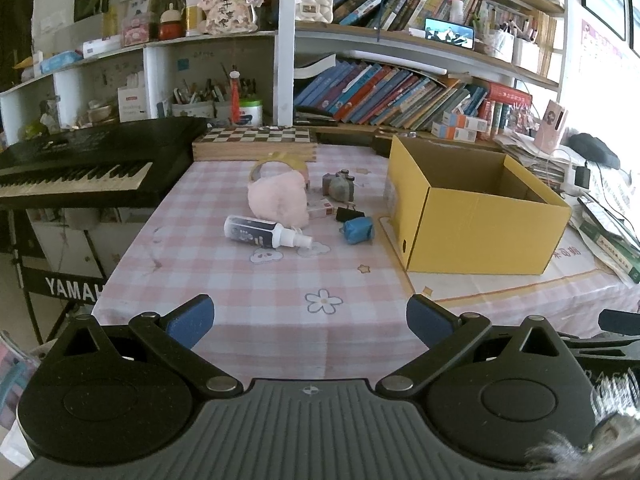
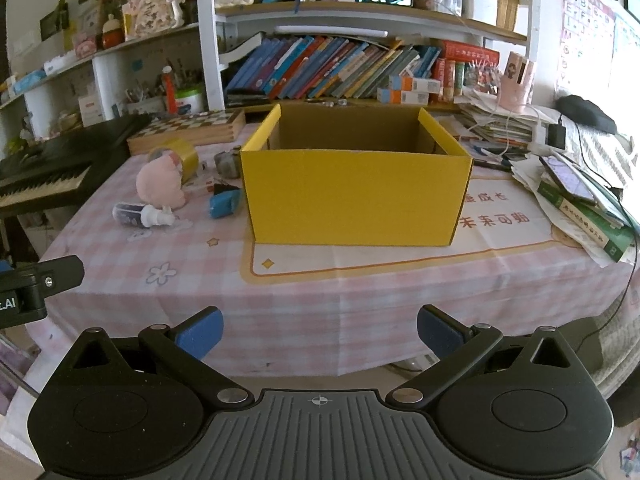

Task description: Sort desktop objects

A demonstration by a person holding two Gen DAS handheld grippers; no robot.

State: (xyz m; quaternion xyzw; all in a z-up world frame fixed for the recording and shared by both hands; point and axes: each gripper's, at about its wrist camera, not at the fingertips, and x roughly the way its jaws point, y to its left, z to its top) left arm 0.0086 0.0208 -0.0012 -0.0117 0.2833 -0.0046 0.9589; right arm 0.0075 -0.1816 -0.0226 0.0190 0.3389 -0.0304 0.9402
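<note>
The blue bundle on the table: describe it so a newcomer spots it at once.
Find the yellow box on the checked tablecloth. By the box's left wall lies the blue bundle, beside a black clip. It is the only blue item in the pile.

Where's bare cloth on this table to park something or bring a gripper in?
The near strip of tablecloth, between the table edge and the spray bottle, is bare. So is the printed mat in front of the yellow box. It's crowded left of the box: pink plush, tape roll, blue bundle. Right of the box, books and cables.
</note>
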